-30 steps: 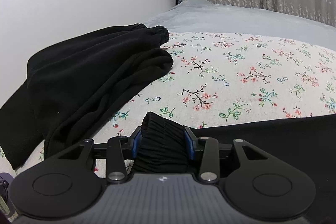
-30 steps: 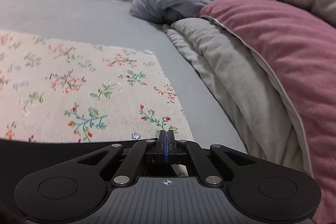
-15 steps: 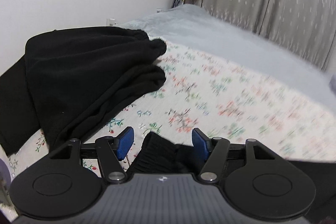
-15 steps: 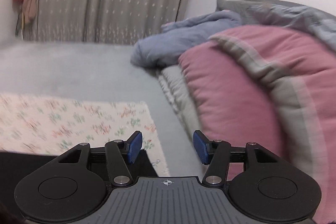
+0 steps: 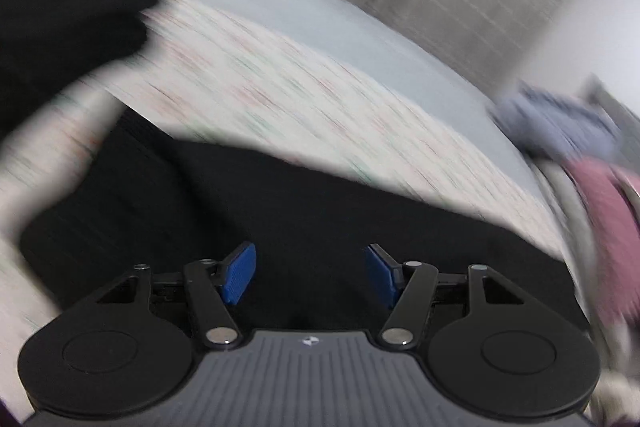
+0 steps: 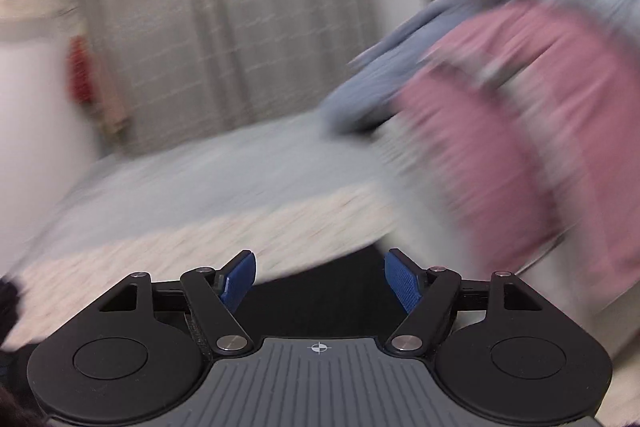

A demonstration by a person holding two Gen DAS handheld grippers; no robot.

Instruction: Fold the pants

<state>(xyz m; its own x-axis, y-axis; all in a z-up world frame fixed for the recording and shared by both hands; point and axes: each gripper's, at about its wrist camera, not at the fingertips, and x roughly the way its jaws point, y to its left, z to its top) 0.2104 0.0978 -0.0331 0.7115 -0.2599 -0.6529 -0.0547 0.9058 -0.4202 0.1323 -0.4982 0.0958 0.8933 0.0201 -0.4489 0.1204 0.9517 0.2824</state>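
Both views motion-blurred. Left gripper (image 5: 306, 275): blue pads apart, nothing between them, jaws released after opening within the last second. Below and ahead of it lie the black knit pants (image 5: 304, 211), spread flat on the cream floral-print cloth (image 5: 280, 83) that covers the near part of the pale grey bed sheet (image 5: 320, 11). A second heap of black fabric (image 5: 60, 35) sits at the cloth's far-left end. Right gripper (image 6: 320, 277): jaws have just been opening, empty, above the pants' edge (cloth's right end). Pink-and-grey quilt (image 6: 520, 131) lies right of the cloth
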